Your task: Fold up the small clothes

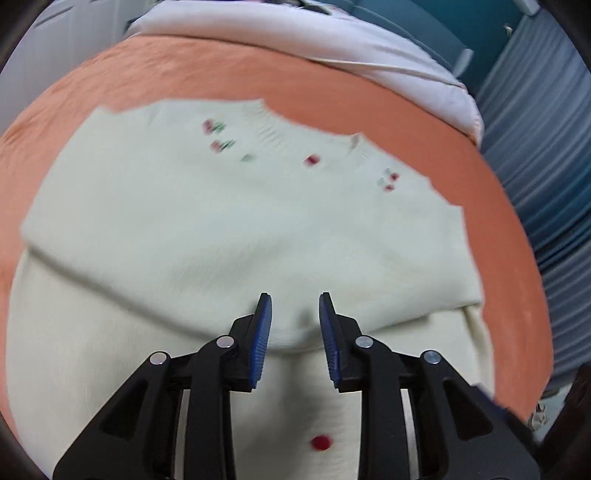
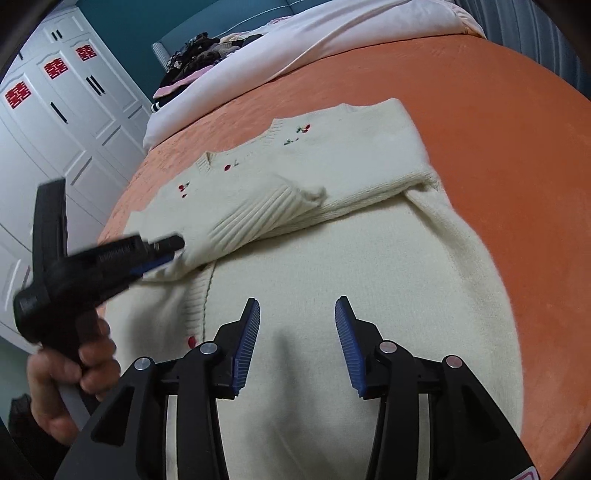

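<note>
A cream knit sweater (image 1: 221, 221) (image 2: 369, 266) with small red cherry embroidery lies flat on the orange bed cover (image 1: 258, 74) (image 2: 498, 147). One sleeve is folded across its chest, and the ribbed cuff (image 2: 258, 218) points left. My left gripper (image 1: 295, 299) is open just above the folded sleeve's edge, with no cloth between the pads. In the right wrist view, a hand holds the left gripper (image 2: 177, 245) with its tips at the cuff's left end. My right gripper (image 2: 297, 304) hovers open over the sweater's lower body, holding nothing. A red button (image 1: 320, 442) (image 2: 191, 341) shows on the front.
A white duvet (image 1: 295, 33) (image 2: 295, 48) is bunched along the far side of the bed, with a pile of dark clothes (image 2: 199, 51) behind it. White wardrobe doors (image 2: 55, 110) stand at the left. A blue-grey curtain (image 1: 535, 147) hangs past the bed's right edge.
</note>
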Available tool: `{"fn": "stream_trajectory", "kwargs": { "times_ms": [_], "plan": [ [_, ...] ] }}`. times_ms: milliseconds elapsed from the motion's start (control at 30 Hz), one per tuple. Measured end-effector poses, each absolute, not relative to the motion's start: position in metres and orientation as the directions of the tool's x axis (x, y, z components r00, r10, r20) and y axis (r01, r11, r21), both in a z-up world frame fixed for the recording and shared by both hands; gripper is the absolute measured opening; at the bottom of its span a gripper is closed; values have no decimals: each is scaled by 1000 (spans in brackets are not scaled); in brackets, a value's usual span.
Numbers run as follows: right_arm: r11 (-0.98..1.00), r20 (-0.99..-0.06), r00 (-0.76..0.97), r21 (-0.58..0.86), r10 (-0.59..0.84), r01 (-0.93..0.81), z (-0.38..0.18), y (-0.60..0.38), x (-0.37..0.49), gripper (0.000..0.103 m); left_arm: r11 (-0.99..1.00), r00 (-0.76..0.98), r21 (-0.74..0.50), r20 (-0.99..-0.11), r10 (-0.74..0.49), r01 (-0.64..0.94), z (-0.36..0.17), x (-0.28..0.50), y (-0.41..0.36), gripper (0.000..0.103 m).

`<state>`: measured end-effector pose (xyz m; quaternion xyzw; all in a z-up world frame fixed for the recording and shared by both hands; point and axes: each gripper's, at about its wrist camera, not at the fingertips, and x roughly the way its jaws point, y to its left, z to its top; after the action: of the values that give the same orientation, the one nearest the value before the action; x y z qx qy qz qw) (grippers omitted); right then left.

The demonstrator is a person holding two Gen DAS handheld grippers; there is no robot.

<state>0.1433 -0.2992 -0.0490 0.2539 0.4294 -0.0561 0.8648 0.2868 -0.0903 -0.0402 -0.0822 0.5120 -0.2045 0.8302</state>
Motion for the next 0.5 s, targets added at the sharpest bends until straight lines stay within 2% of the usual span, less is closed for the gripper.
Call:
{"fn": "stream_trajectory", "kwargs": {
  "times_ms": [67,100,133,200,333,400,433,467,500],
  "plan": [
    [866,-756,641,403,132,297,-46,-304,156,51,900,409,-383,-801,-436,210,-40,287,-68,27],
    [867,-751,644,409,143,285,-46,-307,168,56,898,429,-403,-790,-439,176,-39,288,-52,31],
    [867,-751,644,411,147,282,-48,-308,177,65,898,454,-419,-780,-430,131,-37,290,-38,43],
    [847,-756,633,440,169,299,-57,-313,197,66,888,525,-460,-752,-398,13,-33,298,0,61],
    [798,-765,609,493,210,345,-78,-311,218,66,840,523,-520,-764,-377,-154,-47,326,50,61],
    [808,-765,606,490,218,328,-80,-300,221,54,816,524,-540,-766,-374,-206,-57,330,69,60],
    [834,-778,595,455,201,313,-77,-292,226,29,806,530,-549,-762,-373,-221,-60,331,76,56],
    [860,-785,591,421,186,289,-70,-285,231,10,795,537,-562,-754,-378,-230,-60,334,80,55],
    [873,-762,617,423,198,243,-54,-282,237,10,786,546,-572,-747,-381,-234,-58,337,83,49]
  ]
}}
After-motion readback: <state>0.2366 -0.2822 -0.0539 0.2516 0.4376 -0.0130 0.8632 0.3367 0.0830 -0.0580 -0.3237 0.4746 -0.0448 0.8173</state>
